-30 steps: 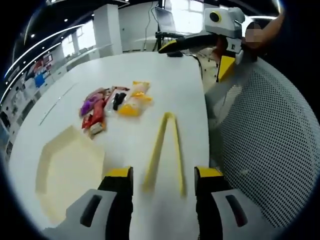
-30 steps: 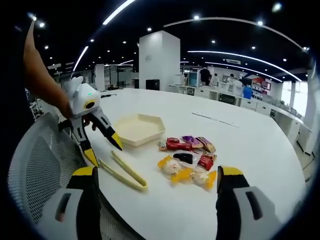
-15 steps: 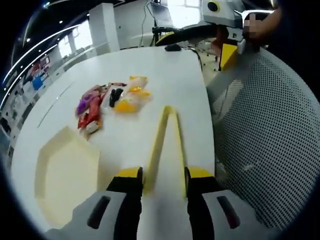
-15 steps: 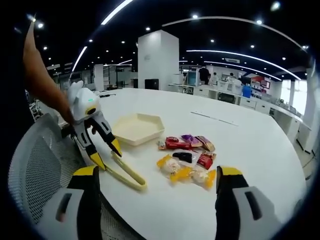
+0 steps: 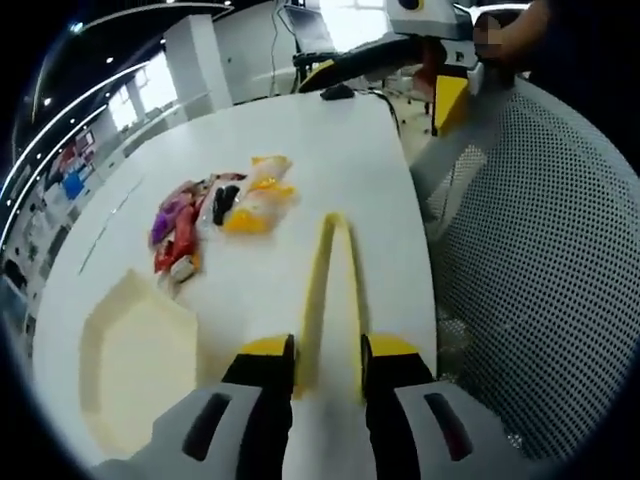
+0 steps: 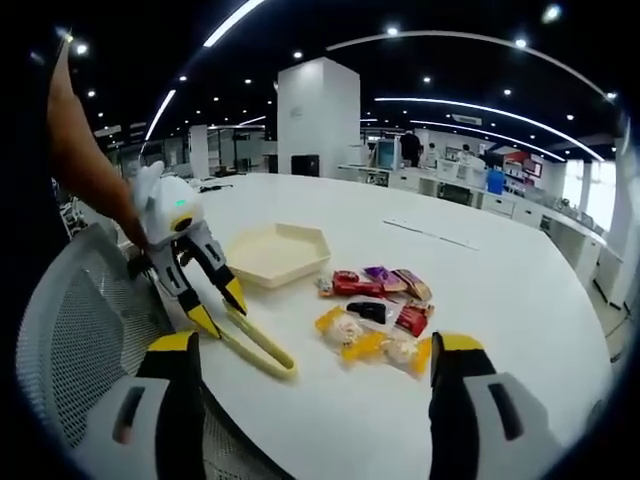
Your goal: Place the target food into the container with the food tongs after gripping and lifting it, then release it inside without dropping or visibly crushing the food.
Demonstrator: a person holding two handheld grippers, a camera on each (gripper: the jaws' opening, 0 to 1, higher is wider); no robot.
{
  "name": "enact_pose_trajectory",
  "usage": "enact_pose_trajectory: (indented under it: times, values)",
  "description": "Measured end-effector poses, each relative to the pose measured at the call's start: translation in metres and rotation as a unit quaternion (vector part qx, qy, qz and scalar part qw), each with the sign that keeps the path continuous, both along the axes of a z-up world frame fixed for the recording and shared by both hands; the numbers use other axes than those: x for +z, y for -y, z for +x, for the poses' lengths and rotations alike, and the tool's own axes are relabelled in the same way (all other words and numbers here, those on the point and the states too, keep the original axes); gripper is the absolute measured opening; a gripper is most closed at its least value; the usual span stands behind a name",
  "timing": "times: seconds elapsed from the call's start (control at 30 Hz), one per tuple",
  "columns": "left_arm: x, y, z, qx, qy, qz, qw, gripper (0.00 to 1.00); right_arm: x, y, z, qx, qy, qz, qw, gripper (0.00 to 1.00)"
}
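My left tool (image 5: 327, 352) is pinched narrow around the tongs (image 5: 331, 290), which lie flat on the tabletop (image 5: 300, 140); my right tool (image 6: 310, 355) hangs wide, empty. The snacks (image 6: 375, 318) sit untouched beside the tray (image 6: 277, 255), so lifting, carrying and releasing are all left.

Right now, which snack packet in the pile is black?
The small black packet in the pile's middle, between the red packet and the yellow packets. The others are red, purple or yellow.

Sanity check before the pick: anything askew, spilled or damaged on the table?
Nothing stands out. Yellow plastic tongs lie flat between the left claw jaws; cream hexagonal tray sits upright; wrapped snacks lie clustered, intact.
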State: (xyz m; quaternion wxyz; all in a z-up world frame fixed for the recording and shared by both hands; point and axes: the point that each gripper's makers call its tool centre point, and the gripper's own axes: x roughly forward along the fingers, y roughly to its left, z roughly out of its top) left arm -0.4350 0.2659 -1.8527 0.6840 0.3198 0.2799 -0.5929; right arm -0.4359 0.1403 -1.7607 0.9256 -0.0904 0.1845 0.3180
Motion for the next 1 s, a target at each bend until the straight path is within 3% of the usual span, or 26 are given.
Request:
enact_pose_trajectory:
  times: [0.27, 0.33, 0.5, 1.0]
  values:
    - [0.001, 0.000, 0.005, 0.020, 0.002, 0.014, 0.9997, 0.08, -0.002, -0.001, -0.001, 0.006, -0.001, -0.010, 0.9999, 0.93]
    - [0.002, -0.001, 0.003, 0.026, -0.011, 0.011, 0.9995, 0.07, -0.002, 0.000, -0.001, 0.005, -0.001, -0.011, 0.9999, 0.93]
    - [0.012, -0.006, 0.002, 0.021, -0.014, 0.009, 0.9996, 0.04, -0.003, 0.003, 0.000, -0.007, -0.005, -0.010, 0.9999, 0.92]
    - [0.032, -0.007, 0.006, 0.039, -0.018, -0.025, 0.9987, 0.03, -0.008, -0.005, -0.004, 0.024, -0.012, -0.029, 0.9992, 0.90]
